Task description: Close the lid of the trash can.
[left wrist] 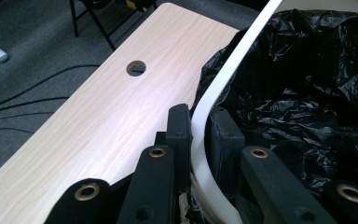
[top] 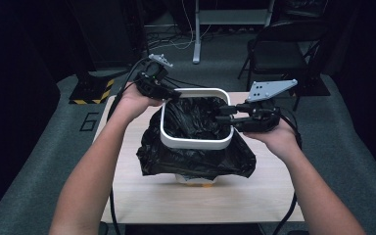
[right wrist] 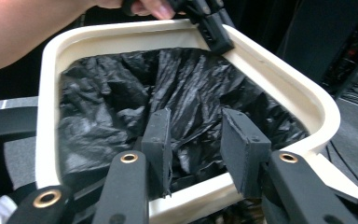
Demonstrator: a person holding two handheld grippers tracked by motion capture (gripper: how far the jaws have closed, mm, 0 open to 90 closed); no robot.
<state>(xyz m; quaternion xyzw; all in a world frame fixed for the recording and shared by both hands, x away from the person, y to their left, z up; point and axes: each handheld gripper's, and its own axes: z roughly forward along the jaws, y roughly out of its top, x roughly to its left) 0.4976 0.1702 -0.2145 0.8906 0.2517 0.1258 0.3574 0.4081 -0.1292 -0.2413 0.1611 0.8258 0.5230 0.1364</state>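
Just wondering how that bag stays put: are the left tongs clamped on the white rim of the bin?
Yes, the left tongs stand one jaw on each side of the white rim, pressed against it.

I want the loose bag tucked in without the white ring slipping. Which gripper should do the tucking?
Right gripper, probably: its jaws stand open over the black bag inside the white ring, gripping nothing. The left gripper is clamped on the ring's edge and steadies it.
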